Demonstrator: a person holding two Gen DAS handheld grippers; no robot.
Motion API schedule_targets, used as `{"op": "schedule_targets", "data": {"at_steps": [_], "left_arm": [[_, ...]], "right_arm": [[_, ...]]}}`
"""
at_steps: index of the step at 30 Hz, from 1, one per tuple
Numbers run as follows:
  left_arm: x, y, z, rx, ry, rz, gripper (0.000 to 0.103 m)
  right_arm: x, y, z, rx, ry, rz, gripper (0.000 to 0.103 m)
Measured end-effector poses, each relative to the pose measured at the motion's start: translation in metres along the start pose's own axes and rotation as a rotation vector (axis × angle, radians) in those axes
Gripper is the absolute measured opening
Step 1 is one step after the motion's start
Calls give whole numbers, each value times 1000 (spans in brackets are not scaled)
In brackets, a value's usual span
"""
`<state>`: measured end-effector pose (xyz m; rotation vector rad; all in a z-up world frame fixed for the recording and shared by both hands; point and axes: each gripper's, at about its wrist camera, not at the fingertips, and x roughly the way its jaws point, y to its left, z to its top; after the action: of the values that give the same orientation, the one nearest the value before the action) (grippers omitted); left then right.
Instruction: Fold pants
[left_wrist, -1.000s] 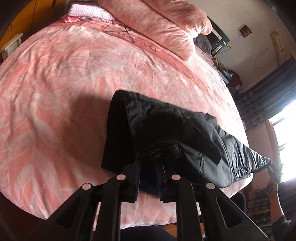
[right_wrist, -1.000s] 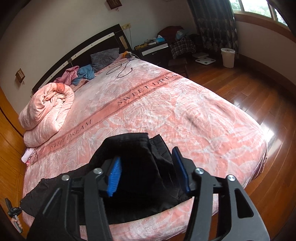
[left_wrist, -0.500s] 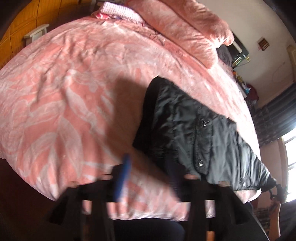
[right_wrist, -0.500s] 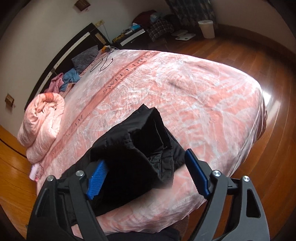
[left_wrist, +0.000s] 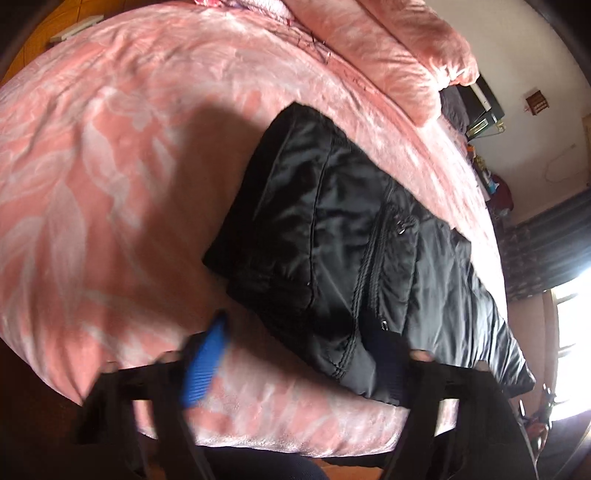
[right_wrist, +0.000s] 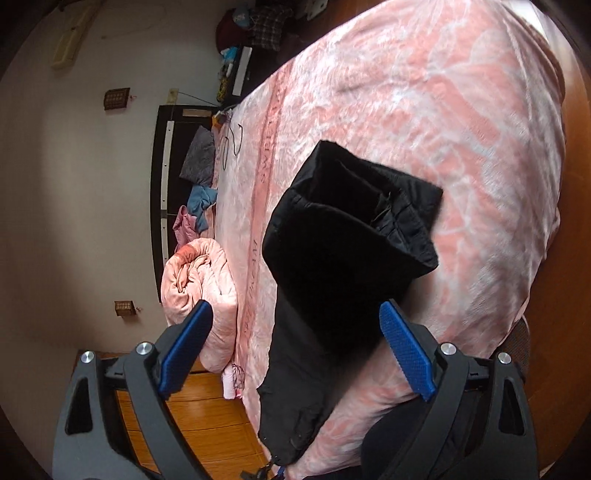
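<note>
Black padded pants (left_wrist: 332, 236) lie folded over on the pink bed near its front edge; they also show in the right wrist view (right_wrist: 332, 240). My left gripper (left_wrist: 295, 354) is open and blurred, just in front of the pants' near edge, holding nothing. My right gripper (right_wrist: 295, 343) is open wide and rolled sideways, with its blue pads (right_wrist: 406, 350) either side of the pants' near end, apart from the cloth.
A rolled pink quilt (right_wrist: 199, 291) lies by the dark headboard (right_wrist: 162, 184), also in the left wrist view (left_wrist: 388, 48). Loose clothes and a cable sit near the pillow end. A nightstand (right_wrist: 240, 70) and wood floor (right_wrist: 207, 421) surround the bed (left_wrist: 92, 155).
My left gripper has let go of the pants, opened and drawn back. My right gripper has opened wider, pulled back and rolled sideways. The pants now lie flat on the bed.
</note>
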<state>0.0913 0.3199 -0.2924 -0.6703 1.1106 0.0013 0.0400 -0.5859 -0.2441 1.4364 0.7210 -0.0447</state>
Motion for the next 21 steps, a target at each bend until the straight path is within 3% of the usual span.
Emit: {"op": "schedule_targets", "data": {"at_steps": [2,5,6,7,9,10,12,14,16,18,21], "left_arm": [[7,-1,-2,-7,22,-1,40],[10,-9,-3,33,20,36,36],[10,-10,-3,37,19,40,35],[11,-10,-3,37,20,42,34],[13,-10,-4,39,20,45,32],[14,-10,-4,43,23,50,32],[17,-9,-3,39,28,53,32],[17,-9,-3,31,24,51,32],[19,-8,-5,35,19,49,33],[19,-6,-6,35,16,42,34],[21,-2,-7,21,14,33,37]], "right_arm": [[9,6,9,23,-20,-16,92],[23,13,26,17,-45,-100,91],[30,15,31,10,-45,-119,73],[35,17,36,-9,-50,-151,33],[48,30,44,-74,-51,-227,10],[55,47,46,-138,-54,-270,8],[64,95,36,-295,-44,-234,7],[54,161,6,-555,-52,-71,7],[30,191,-22,-754,-99,82,7],[21,164,-14,-701,-141,62,7],[41,62,32,-410,-114,-92,8]]}}
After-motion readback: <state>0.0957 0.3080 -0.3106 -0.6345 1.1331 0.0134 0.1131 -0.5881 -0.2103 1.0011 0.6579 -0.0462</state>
